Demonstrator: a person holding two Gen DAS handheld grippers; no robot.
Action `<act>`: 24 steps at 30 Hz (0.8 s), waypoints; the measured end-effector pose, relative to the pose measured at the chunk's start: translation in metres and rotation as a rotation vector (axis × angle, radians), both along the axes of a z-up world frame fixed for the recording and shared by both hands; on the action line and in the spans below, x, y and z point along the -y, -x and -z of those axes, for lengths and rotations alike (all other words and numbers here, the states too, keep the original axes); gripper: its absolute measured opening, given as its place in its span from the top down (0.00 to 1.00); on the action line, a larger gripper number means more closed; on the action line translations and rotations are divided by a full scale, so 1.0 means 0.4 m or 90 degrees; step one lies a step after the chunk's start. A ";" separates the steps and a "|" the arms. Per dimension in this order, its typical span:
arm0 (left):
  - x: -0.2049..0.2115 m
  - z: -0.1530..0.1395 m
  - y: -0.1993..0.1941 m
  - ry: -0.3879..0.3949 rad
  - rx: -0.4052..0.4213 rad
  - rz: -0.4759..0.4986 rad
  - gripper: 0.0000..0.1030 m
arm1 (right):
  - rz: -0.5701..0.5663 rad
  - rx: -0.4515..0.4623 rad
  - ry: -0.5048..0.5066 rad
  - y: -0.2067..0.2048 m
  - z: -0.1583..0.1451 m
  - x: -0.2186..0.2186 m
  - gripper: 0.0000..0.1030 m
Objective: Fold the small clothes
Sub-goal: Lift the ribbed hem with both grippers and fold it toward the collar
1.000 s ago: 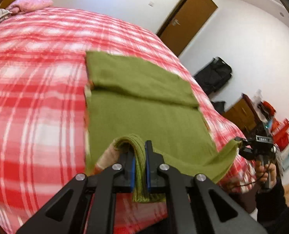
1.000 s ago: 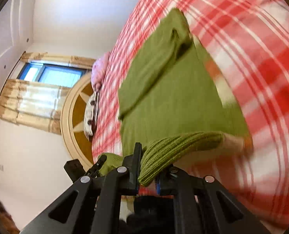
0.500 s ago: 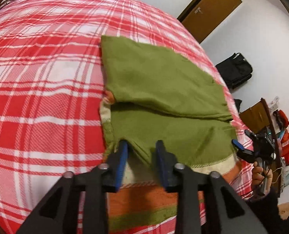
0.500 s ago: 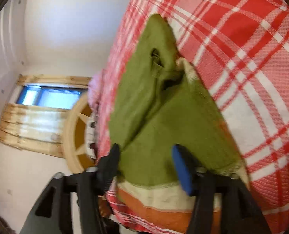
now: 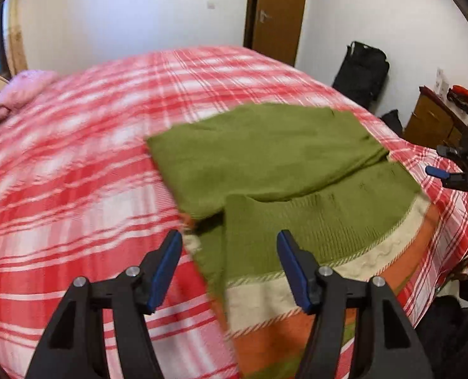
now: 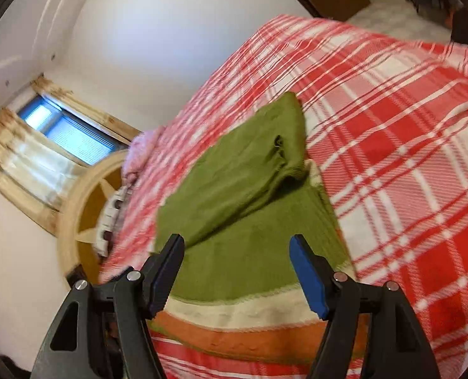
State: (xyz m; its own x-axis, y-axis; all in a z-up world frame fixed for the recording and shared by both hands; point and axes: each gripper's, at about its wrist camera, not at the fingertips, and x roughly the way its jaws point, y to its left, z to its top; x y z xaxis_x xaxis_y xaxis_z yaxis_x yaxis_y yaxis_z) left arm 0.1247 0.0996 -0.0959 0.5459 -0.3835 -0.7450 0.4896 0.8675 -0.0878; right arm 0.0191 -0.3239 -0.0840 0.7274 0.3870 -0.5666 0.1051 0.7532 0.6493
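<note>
I see a bed (image 5: 76, 170) filling most of both views, covered with a red-and-white plaid spread. Beyond it stand a white wall and a brown door (image 5: 276, 9) in the left wrist view, and a curtained window (image 6: 60, 132) and a round wooden headboard (image 6: 76, 208) in the right wrist view.

On the spread, near the edge closest to me, lies a green knitted sweater (image 5: 275, 164). It rests flat, with its upper green part folded over the body so that the layers overlap, and one sleeve (image 6: 275, 154) lies across the top layer with its ribbed cuff pointing toward the far side. The hem toward me shows cream, orange and green stripes (image 5: 297, 309).

A pink pillow (image 5: 22, 91) sits at the head of the bed, and a black bag (image 5: 360, 72) leans against the wall past the foot, near a wooden cabinet (image 5: 429, 120).

My left claw (image 5: 229, 262) hovers over the striped hem; its jaws have just been opening and now stand wide apart with nothing pinched, the sweater edge showing between the blue pads (image 5: 292, 268). My right claw (image 6: 237, 271) is likewise spread wide over the hem, its jaws having just opened, gripping nothing. In the left wrist view I also see that right claw at the far right edge, apart from the cloth.
</note>
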 end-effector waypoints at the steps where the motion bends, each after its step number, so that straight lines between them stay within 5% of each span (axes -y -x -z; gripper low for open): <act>1: 0.018 0.012 -0.013 0.003 -0.010 0.006 0.37 | 0.003 0.000 0.026 0.006 0.001 -0.008 0.32; 7: 0.066 0.084 -0.040 0.005 -0.067 -0.002 0.52 | 0.003 -0.023 0.164 0.018 0.005 -0.007 0.32; 12: 0.066 0.077 -0.022 0.017 -0.052 -0.006 0.64 | -0.027 -0.037 0.222 -0.027 0.023 -0.016 0.32; 22: 0.080 0.081 -0.042 0.023 -0.065 -0.014 0.59 | -0.088 -0.076 0.411 -0.140 0.093 -0.098 0.32; 23: 0.082 0.081 -0.044 0.025 -0.061 -0.015 0.59 | -0.099 -0.079 0.424 -0.142 0.103 -0.109 0.34; 24: 0.084 0.082 -0.046 0.026 -0.059 -0.015 0.59 | -0.101 -0.075 0.443 -0.140 0.107 -0.119 0.47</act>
